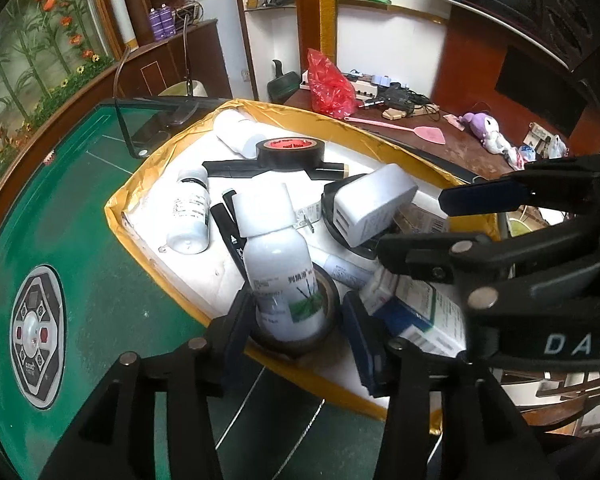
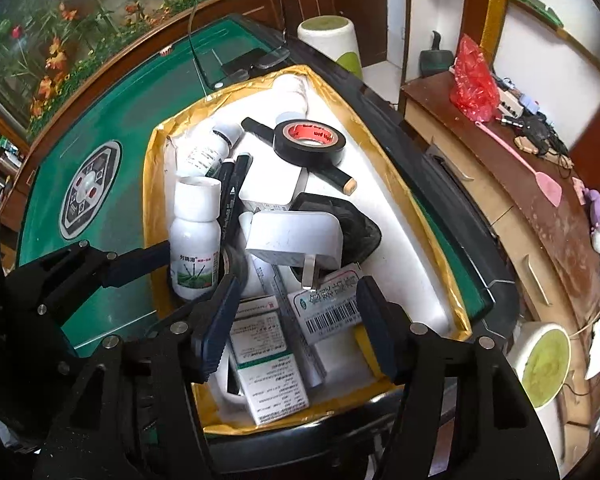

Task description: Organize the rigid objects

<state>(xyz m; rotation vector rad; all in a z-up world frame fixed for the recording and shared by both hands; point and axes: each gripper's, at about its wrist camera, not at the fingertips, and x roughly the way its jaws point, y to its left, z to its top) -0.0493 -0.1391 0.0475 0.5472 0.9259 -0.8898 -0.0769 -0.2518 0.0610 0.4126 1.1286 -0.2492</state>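
1. My left gripper (image 1: pixel 296 320) stands wide, its fingers on either side of an upright white bottle (image 1: pixel 278 264) with a green label; I cannot tell whether the pads touch it. The bottle stands inside a dark tape ring (image 1: pixel 300 340) at the near-left corner of the tray (image 1: pixel 116 204).
2. My right gripper (image 2: pixel 296 328) is also wide and holds nothing. It hangs over the near end of the tray, above the barcoded box (image 2: pixel 332 308) and the medicine boxes (image 2: pixel 268 360).
3. Crowding the bottle: black markers (image 1: pixel 230 228) just to its left, a second white bottle (image 1: pixel 190 212) lying beyond them, and the medicine boxes just to its right.
4. A white charger (image 1: pixel 374 208) leans on a black case (image 2: pixel 356 228) mid-tray, prongs pointing towards my right gripper.
5. Further back, a black tape roll (image 1: pixel 290 152) with a red core sits across a black stick (image 1: pixel 228 168); a large white bottle (image 1: pixel 238 132) lies in the far corner.
6. The tray's raised, yellow-taped rim surrounds everything. Its right edge sits near the edge of the green surface (image 1: pixel 80 216), beyond which a wooden desk (image 2: pixel 540 208) stands.
7. Open room lies to the left, on the green felt around the centre control panel (image 1: pixel 38 332). A strip of bare white tray floor shows along the tray's right side (image 2: pixel 412 248).
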